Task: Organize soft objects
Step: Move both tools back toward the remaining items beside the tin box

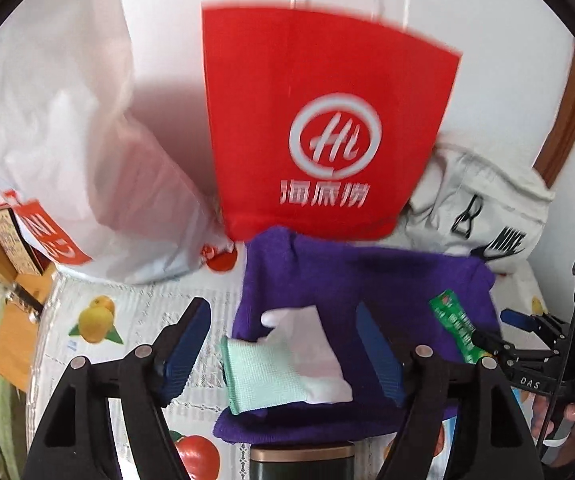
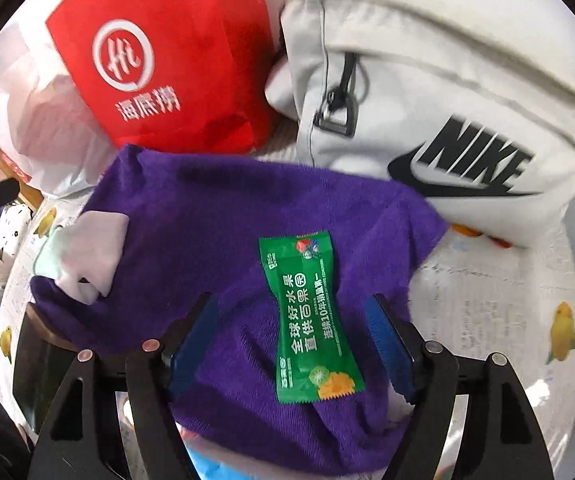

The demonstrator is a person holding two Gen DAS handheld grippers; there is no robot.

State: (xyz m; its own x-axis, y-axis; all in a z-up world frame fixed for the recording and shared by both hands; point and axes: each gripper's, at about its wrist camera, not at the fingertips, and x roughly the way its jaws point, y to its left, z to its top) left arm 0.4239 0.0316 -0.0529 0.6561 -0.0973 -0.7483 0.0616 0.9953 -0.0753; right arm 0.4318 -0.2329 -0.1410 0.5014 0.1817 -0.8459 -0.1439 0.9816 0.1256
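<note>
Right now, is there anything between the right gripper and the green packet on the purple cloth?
Nothing visible is in the way. The green packet lies flat on the purple cloth, in the gap of the open right gripper, with neither pad touching it.

Red paper bag (image 1: 319,120) stands far centre; white plastic bag (image 1: 67,140) left; fruit-print tablecloth (image 1: 135,312) beneath, wooden trim (image 1: 571,112) far right.

- We see the towel (image 2: 223,216) spread mid-frame on the bench (image 2: 487,300).
- On it, the sachet (image 2: 311,320) lies at centre and the sock (image 2: 87,256) at the left edge.
- Behind, the paper bag (image 2: 167,60) stands upper left and the backpack (image 2: 447,100) upper right.
</note>
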